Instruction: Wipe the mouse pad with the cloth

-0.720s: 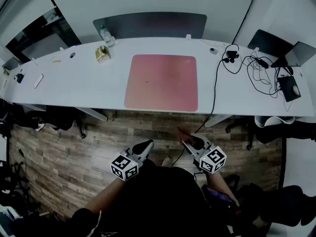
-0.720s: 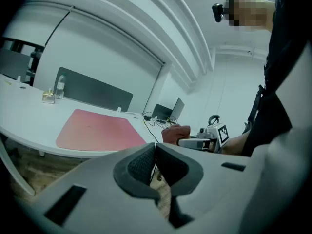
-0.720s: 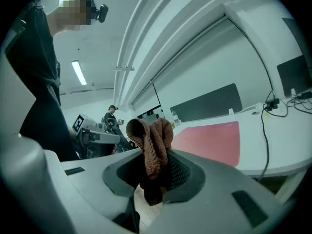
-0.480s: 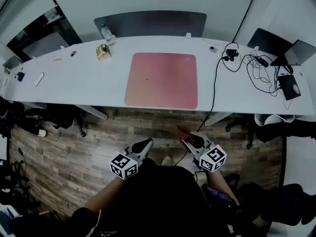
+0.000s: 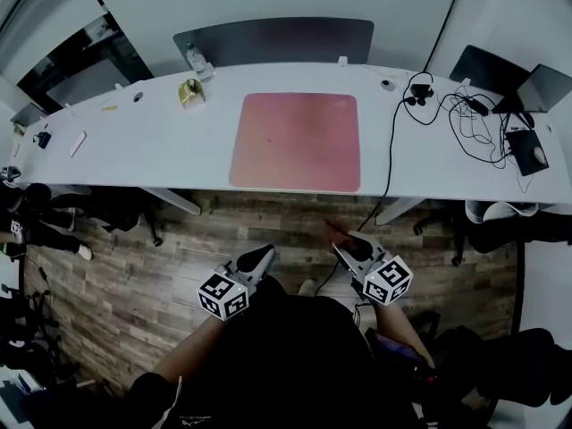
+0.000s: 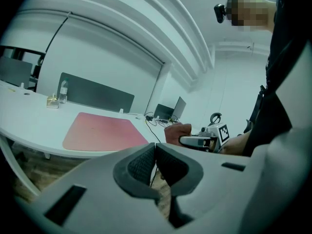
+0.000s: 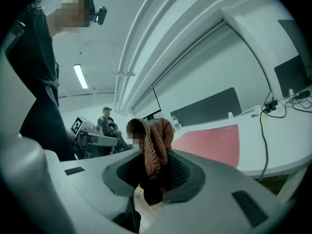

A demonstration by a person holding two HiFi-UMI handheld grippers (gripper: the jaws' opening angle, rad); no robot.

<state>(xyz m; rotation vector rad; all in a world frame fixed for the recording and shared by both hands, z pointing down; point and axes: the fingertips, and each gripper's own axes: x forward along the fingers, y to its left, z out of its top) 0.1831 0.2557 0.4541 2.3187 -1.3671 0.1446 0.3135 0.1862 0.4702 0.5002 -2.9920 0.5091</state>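
Cloth (image 7: 155, 147), a rust-brown knitted wad, is pinched in the right gripper (image 7: 157, 172), whose jaws are closed on its lower part while the rest bulges up above the pads. In the head view this gripper sits low and right of centre, over the wooden floor (image 5: 134, 275). The left gripper (image 6: 155, 164), low and left of centre in that view, has its jaws pressed together with nothing between them. Both are close to the person's body, well apart from the white desk (image 5: 152, 146) spanning the upper frame. The pink mouse pad (image 5: 297, 141) lies flat at upper centre on it (cables (image 5: 465, 119) sprawl to its right, apart from it). The cloth looks ready, but wiping has not begun; the next move calls for carrying it forward and down onto the pad, then sweeping across with light pressure.
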